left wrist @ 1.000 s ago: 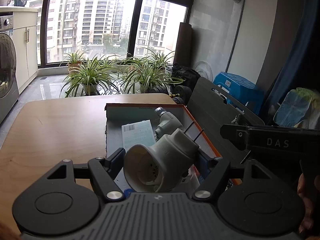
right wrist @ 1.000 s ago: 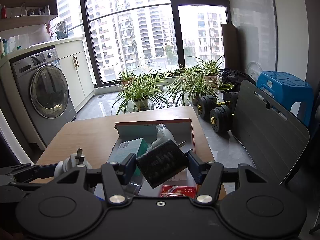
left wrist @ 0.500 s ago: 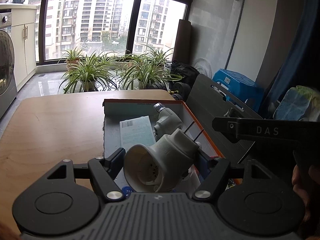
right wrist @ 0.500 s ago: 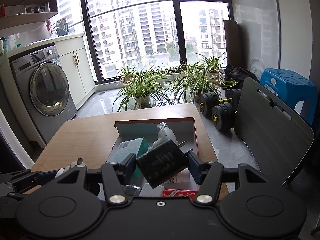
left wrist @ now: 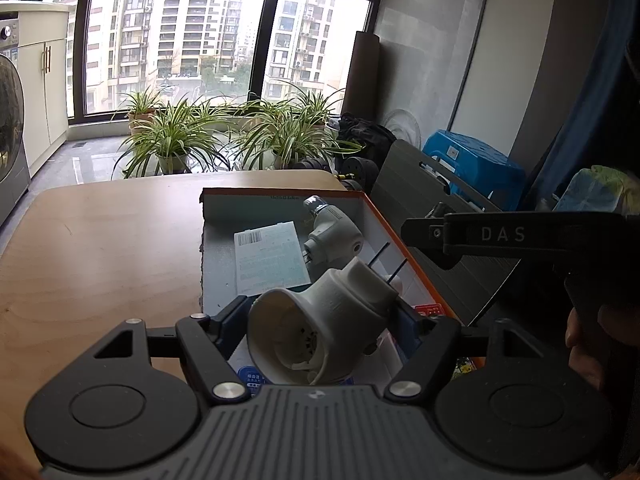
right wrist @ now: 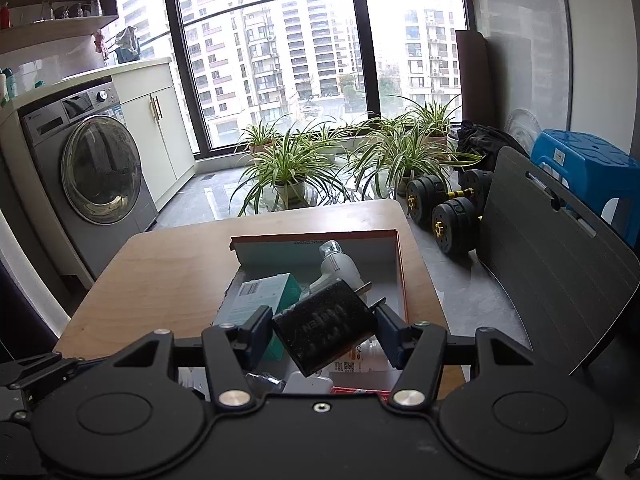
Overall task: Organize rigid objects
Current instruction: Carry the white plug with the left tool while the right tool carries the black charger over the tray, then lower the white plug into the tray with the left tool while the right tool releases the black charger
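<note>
The left gripper [left wrist: 320, 328] is clamped on a white adapter [left wrist: 320, 320] and the right gripper [right wrist: 324, 330] on a black adapter [right wrist: 326, 328], both above the near end of the box [right wrist: 400, 268], which lies straight ahead and below.

Only a few bits are actually readable. In the left wrist view, the black bar of the right hand-held gripper [left wrist: 532, 236] at about 3 o'clock has "DAS" in pale capitals. The black block [right wrist: 326, 328] clamped in that gripper shows raised letters in the right wrist view, upside down, too faint to spell out. The teal box [left wrist: 270, 256] carries a barcode label; its print is too small. The red box [left wrist: 430, 311] lettering is unreadable.
</note>
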A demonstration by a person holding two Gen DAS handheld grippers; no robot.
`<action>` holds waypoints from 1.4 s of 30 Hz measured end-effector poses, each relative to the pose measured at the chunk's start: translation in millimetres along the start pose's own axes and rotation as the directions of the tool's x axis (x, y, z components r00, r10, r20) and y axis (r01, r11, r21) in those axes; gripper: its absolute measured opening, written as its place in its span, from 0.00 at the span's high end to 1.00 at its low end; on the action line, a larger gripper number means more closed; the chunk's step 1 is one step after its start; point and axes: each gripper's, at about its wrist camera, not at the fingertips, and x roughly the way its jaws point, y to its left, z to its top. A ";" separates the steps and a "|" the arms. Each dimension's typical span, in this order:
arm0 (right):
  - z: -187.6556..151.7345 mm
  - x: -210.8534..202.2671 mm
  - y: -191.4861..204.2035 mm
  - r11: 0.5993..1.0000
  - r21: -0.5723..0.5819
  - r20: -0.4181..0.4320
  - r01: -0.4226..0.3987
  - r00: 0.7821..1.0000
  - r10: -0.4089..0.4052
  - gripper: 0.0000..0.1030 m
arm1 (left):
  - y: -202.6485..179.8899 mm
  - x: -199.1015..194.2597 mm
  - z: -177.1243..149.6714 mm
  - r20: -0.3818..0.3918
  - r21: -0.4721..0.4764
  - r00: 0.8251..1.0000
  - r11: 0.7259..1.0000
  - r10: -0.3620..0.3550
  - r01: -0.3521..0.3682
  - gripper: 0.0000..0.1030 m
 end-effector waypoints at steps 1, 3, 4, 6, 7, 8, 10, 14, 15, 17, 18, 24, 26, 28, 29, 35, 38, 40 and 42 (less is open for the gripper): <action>0.7 2.7 0.3 1.000 -0.001 -0.005 -0.001 1.000 0.001 0.34 | 0.4 0.1 -0.3 -0.001 0.000 1.000 1.000 0.000 0.000 0.27; 1.5 8.3 1.2 1.000 -0.003 -0.016 -0.004 1.000 0.004 0.34 | 1.3 0.6 -1.3 -0.003 -0.004 1.000 1.000 0.001 -0.001 0.27; 2.0 11.7 1.1 1.000 -0.004 -0.022 -0.006 1.000 0.006 0.34 | 1.8 0.7 -1.5 -0.005 -0.006 1.000 1.000 0.001 -0.001 0.27; 3.3 19.1 1.6 1.000 -0.009 -0.034 -0.010 0.999 0.010 0.34 | 2.8 1.1 -2.4 -0.008 -0.007 1.000 1.000 0.001 -0.001 0.27; 4.2 22.9 1.6 1.000 -0.007 -0.038 -0.014 0.999 0.013 0.34 | 3.1 1.3 -2.7 -0.009 -0.007 1.000 1.000 0.001 -0.001 0.27; 5.2 26.4 1.3 1.000 -0.005 -0.041 -0.021 0.999 0.021 0.33 | 3.3 1.7 -2.9 -0.011 -0.008 1.000 1.000 0.002 -0.002 0.27; 7.7 31.4 -1.1 0.999 0.003 -0.028 -0.042 0.999 0.042 0.32 | 3.5 3.1 -3.0 -0.016 -0.009 1.000 1.000 0.002 -0.002 0.27; 14.4 24.8 -3.3 1.000 0.001 0.015 -0.026 1.000 0.026 0.26 | 2.0 5.0 -2.9 -0.022 -0.004 1.000 1.000 -0.002 0.002 0.27; 14.8 21.1 -4.3 1.000 -0.001 0.024 -0.014 1.000 0.014 0.26 | 1.3 5.4 -2.9 -0.021 -0.002 1.000 1.000 -0.005 0.005 0.27; 14.7 12.2 -8.1 1.000 0.002 0.044 0.006 0.999 -0.006 0.26 | -1.1 6.4 -3.2 -0.023 0.000 1.000 1.000 -0.013 0.013 0.27; 14.3 7.3 -10.6 1.000 0.007 0.050 0.012 0.999 -0.012 0.26 | -2.3 7.2 -3.3 -0.024 0.004 1.000 1.000 -0.019 0.019 0.27; 2.4 -19.4 -20.8 0.997 0.025 0.077 0.067 0.995 -0.069 0.25 | -16.9 14.1 -7.3 -0.040 0.029 0.998 0.998 -0.053 0.055 0.27; -1.4 -26.2 -23.1 0.997 0.033 0.082 0.074 0.994 -0.076 0.24 | -21.6 17.6 -8.2 -0.050 0.034 0.997 0.997 -0.064 0.066 0.27; -4.6 -31.8 -23.9 0.996 0.035 0.083 0.081 0.993 -0.083 0.24 | -25.4 23.2 -9.7 -0.070 0.036 0.994 0.996 -0.082 0.085 0.27; -6.5 -34.9 -24.2 0.996 0.036 0.086 0.083 0.993 -0.086 0.24 | -27.0 25.8 -10.8 -0.081 0.035 0.993 0.996 -0.085 0.088 0.27; -15.5 -52.2 -24.0 0.996 0.040 0.102 0.085 0.991 -0.088 0.22 | -30.6 18.3 -11.0 -0.053 0.039 0.996 0.997 -0.065 0.067 0.09; -17.4 -59.9 -22.4 0.996 0.038 0.112 0.086 0.990 -0.090 0.20 | -28.3 9.7 -7.7 -0.033 0.028 0.999 0.999 -0.029 0.030 0.04; -20.0 -65.7 -19.9 0.996 0.037 0.122 0.083 0.989 -0.087 0.18 | -26.6 2.8 -5.2 -0.023 0.014 1.000 1.000 0.001 0.000 0.01; -24.1 -71.8 -16.8 0.997 0.026 0.128 0.076 0.989 -0.079 0.16 | -24.5 -6.4 -4.3 -0.020 -0.002 0.999 0.999 0.037 -0.037 0.00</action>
